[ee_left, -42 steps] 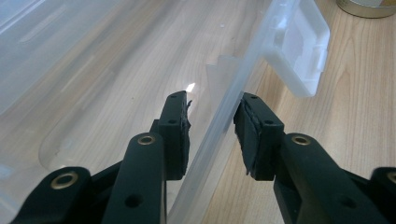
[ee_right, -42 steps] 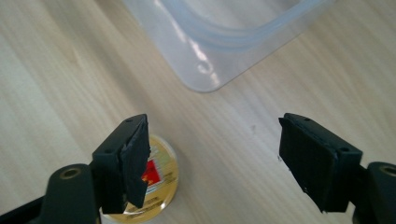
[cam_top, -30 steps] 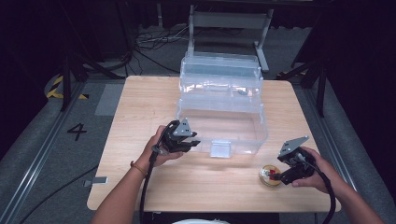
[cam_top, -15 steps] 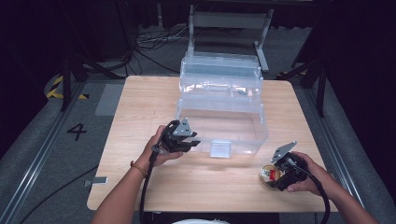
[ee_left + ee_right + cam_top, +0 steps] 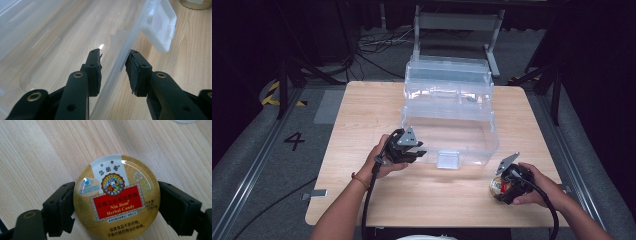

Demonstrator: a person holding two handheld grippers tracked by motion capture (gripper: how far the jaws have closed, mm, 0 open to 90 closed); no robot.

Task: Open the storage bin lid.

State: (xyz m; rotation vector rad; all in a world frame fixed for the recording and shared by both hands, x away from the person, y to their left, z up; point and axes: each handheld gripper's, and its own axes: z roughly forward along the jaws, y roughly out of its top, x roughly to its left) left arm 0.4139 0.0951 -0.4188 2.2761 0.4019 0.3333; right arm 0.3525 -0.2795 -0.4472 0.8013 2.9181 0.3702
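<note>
right tongs (image 5: 116,202) angled down, straddling candy tin (image 5: 116,196) — perhaps touching

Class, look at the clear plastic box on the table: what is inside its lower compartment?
The clear plastic box shows just wood grain through its floor in the high view. Its upper trays are too hazy to judge. The candy tin sits outside, on the table.

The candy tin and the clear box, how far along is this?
Done: the clear box stands open, and the left gripper straddles its front wall without gripping it. In hand: the right gripper brackets the candy tin on the table. Left: probably lifting the tin into the box.
</note>
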